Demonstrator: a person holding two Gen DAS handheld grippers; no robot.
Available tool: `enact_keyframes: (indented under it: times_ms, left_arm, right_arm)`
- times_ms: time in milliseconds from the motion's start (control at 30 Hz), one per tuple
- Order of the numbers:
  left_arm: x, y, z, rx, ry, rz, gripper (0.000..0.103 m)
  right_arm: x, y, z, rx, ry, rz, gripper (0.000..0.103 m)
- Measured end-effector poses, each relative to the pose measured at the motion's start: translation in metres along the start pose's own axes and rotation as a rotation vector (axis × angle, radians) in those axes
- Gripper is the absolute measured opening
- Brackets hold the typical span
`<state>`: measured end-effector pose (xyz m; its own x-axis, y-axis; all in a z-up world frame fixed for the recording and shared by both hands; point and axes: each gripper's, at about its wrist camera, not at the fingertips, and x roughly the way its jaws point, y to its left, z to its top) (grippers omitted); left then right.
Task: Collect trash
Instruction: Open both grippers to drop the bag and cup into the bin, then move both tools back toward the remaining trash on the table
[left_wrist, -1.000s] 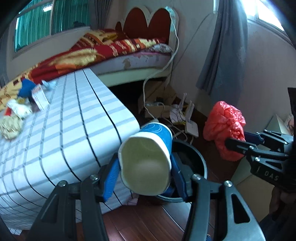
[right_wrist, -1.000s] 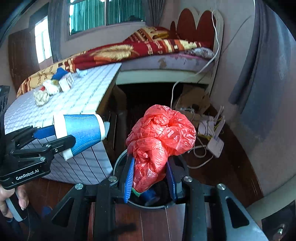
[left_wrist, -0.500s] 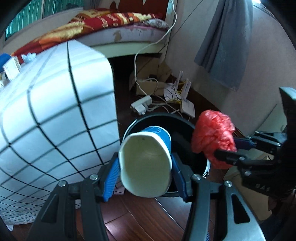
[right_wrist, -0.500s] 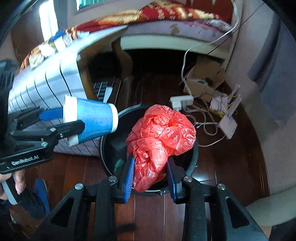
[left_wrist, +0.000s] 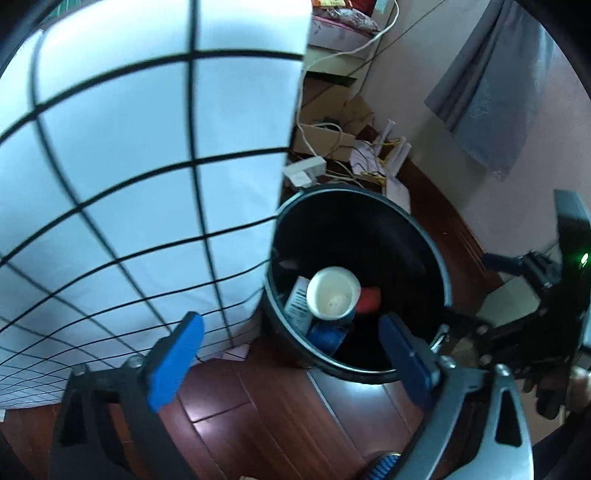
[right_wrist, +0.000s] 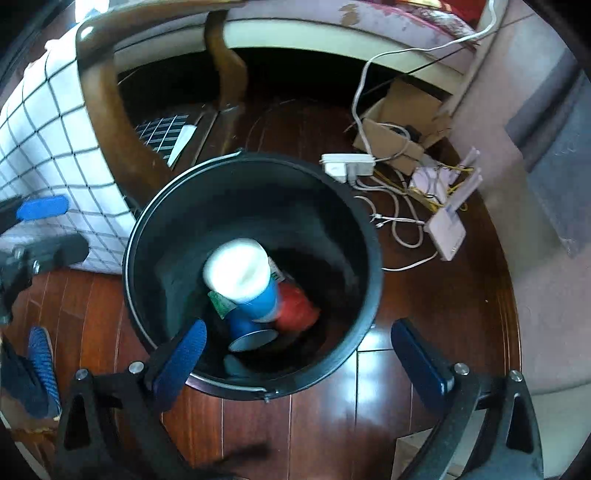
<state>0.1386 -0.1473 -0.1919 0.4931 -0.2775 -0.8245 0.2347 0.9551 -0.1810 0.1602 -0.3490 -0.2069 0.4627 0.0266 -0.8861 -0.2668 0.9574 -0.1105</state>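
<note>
A black round trash bin (left_wrist: 436, 258) (right_wrist: 365, 221) stands on the wooden floor beside the table. Inside it lie a blue and white paper cup (left_wrist: 334, 297) (right_wrist: 243, 280), the red plastic bag (left_wrist: 369, 300) (right_wrist: 295, 308), a second blue cup (right_wrist: 247, 330) and a printed packet (left_wrist: 297, 304). My left gripper (left_wrist: 291, 343) is open and empty just above the bin's near rim. My right gripper (right_wrist: 299, 350) is open and empty above the bin's near rim. The right gripper also shows at the right edge of the left wrist view (left_wrist: 517, 295).
A table with a white checked cloth (left_wrist: 129, 166) (right_wrist: 40, 147) stands close on the left of the bin. A power strip (right_wrist: 347, 164), cables, a cardboard box (right_wrist: 399, 122) and a white router (right_wrist: 447, 229) lie on the floor behind the bin. A grey curtain (left_wrist: 491, 85) hangs at the right.
Both grippers have opened over the bin. The paper cup and the red bag have dropped into it. Both cameras now look down more steeply.
</note>
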Motion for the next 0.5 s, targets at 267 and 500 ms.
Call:
enact_keyframes:
  times_ms: [267,500]
  left_arm:
    - [-0.026,0.015,-0.002,-0.019,-0.053,0.072,0.102]
    - [-0.048,0.022,-0.003,0.004,-0.074,0.113,0.103]
  right_arm:
    - [-0.020,0.008,0.003,0.057,-0.039,-0.001,0.103]
    - [-0.045,0.020,0.006,0.075,-0.074,0.012,0.103]
